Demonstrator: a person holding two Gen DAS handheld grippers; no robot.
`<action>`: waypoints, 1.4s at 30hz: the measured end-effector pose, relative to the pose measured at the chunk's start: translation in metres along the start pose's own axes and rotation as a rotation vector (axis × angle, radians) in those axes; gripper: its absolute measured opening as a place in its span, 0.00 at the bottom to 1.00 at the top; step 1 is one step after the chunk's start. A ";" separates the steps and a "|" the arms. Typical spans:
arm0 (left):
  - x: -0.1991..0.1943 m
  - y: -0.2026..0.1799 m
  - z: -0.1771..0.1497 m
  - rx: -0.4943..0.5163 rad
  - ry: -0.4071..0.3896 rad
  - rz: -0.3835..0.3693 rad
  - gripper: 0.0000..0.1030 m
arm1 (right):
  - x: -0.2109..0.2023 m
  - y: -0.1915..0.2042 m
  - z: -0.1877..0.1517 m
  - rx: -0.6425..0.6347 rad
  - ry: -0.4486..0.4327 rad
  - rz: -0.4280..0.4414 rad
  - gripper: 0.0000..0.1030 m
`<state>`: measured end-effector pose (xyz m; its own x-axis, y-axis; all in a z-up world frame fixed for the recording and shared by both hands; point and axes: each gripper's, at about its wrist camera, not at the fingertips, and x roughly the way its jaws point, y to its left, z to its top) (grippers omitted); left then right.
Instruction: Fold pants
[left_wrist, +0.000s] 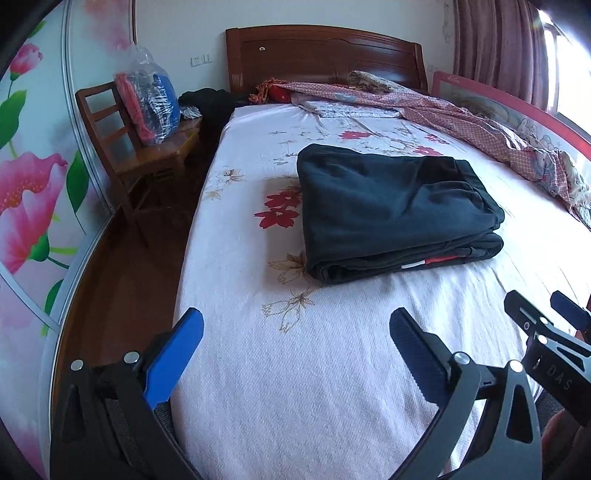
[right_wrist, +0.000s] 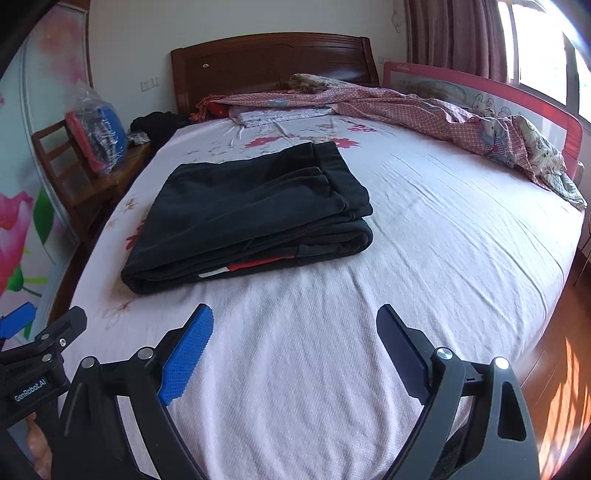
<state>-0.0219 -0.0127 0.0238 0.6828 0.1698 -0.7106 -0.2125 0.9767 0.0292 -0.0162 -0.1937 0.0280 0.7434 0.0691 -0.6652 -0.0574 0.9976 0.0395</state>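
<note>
In the left wrist view the left claw fills the bottom of the frame, its jaws spread wide with nothing between them but the pale bed sheet; one blue finger stands at the lower left, the darker one at the lower middle. The right claw pokes in at the lower right edge of that frame, well short of the cloth. In the right wrist view the right claw likewise sits at the bottom centre, jaws standing wide apart and holding nothing, only sheet beneath them, while part of the left claw shows at the lower left edge. Just above both claws, apart from them, the pants lie on the bed as a dark, folded rectangular stack of several layers, a strip of red and white showing along the near edge; they sit at the centre of the left wrist view and left of centre in the right wrist view. Further up, a rumpled pink patterned quilt runs from the upper middle to the right edge, before the wooden headboard. At the upper left a wooden chair carries a clear plastic bag of clothes, and a flowered wardrobe panel fills the left edge. Curtains hang at the upper right.
</note>
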 end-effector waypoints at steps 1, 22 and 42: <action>0.000 0.000 0.000 -0.002 0.003 -0.006 0.98 | -0.001 -0.001 0.001 0.008 0.000 0.000 0.87; 0.004 -0.002 -0.002 -0.003 0.018 -0.022 0.98 | 0.003 -0.002 -0.004 0.030 0.043 0.033 0.87; 0.002 -0.003 -0.002 0.001 0.018 -0.034 0.98 | 0.005 -0.001 -0.004 0.033 0.053 0.049 0.87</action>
<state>-0.0214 -0.0155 0.0206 0.6769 0.1337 -0.7238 -0.1883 0.9821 0.0053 -0.0154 -0.1939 0.0213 0.7042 0.1180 -0.7002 -0.0703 0.9928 0.0967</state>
